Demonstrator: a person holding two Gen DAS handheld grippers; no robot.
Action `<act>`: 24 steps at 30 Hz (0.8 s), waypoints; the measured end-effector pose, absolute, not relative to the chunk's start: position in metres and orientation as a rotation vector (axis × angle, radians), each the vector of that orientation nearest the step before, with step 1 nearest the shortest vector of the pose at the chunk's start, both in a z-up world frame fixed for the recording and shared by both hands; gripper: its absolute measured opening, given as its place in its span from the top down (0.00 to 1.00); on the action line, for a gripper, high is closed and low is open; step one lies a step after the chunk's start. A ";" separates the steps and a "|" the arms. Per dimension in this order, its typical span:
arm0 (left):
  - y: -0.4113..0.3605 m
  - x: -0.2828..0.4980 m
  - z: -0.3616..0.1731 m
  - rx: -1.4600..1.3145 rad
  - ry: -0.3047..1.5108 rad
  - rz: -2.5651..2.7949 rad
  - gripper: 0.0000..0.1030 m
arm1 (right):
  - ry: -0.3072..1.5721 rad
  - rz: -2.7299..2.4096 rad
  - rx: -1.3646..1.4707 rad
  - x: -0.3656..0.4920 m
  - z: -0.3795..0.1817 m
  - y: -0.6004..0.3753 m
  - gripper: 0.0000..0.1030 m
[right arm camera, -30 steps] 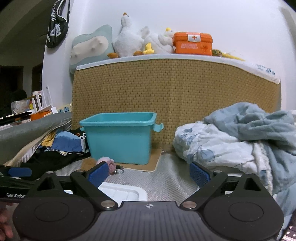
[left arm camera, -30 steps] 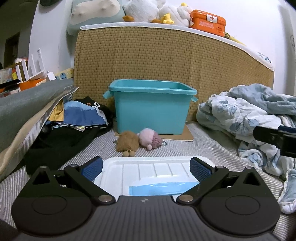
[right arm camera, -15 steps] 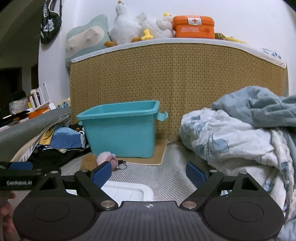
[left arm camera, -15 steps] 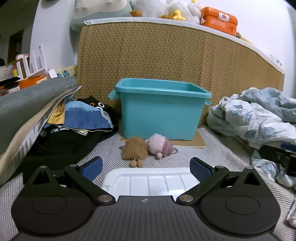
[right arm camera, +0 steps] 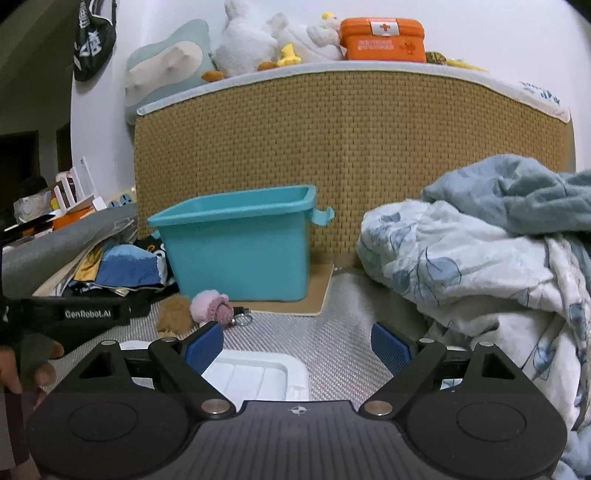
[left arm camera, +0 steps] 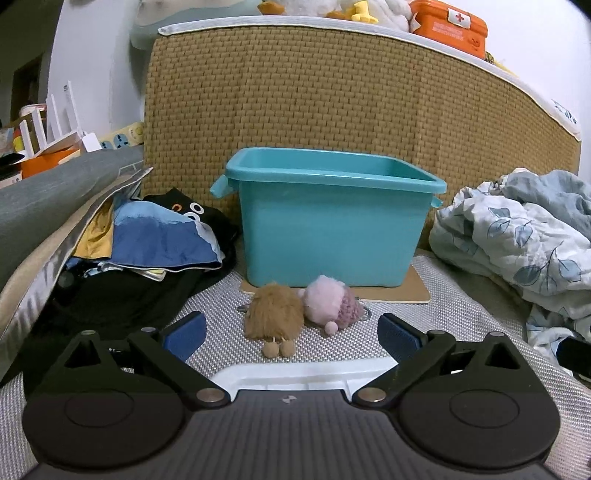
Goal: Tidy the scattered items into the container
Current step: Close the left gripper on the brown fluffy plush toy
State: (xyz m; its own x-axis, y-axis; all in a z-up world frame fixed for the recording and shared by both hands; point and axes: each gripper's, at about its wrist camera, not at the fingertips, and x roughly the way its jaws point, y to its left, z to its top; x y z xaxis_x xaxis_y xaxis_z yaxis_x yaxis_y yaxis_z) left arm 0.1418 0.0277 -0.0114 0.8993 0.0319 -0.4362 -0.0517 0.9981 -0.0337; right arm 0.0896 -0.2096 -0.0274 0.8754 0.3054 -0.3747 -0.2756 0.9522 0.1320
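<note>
**Both grippers low over the mat, fingers spread, plush toys lying before the teal bin**

Left wrist view: left gripper low over the woven grey mat, fingers spread wide and holding nothing. Between them, a little ahead, a brown plush toy and a pink plush toy, touching side by side on the mat. Just behind them, the teal bin, upright and open-topped, standing on a thin tan board against a wicker headboard. Inside of the bin not visible from here. Directly under the gripper body, the edge of a white tray. To the left, a heap of dark and blue clothes; to the right, a rumpled leaf-print blanket. Up on the headboard ledge, an orange first-aid box beside soft toys.

Right wrist view: right gripper also near the mat, fingers wide apart and empty. Ahead and left of them, the same pink plush toy and brown plush toy, lying just in front of the teal bin, with a metal ring beside the pink one. White tray below the left finger. At the far left edge, the other gripper's black body with a person's hand on it. Blanket piled high at the right; first-aid box and white soft toys along the headboard top.
</note>
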 end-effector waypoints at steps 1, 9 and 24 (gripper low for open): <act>0.028 0.144 -0.012 -0.042 0.452 0.043 0.02 | 0.406 0.303 0.076 0.089 -0.028 -0.210 0.12; 0.035 0.170 -0.017 -0.075 0.497 0.028 0.07 | 0.432 0.296 0.084 0.112 -0.031 -0.207 0.12; 0.032 0.200 -0.023 -0.008 0.520 0.029 0.19 | 0.430 0.339 0.052 0.131 -0.031 -0.189 0.12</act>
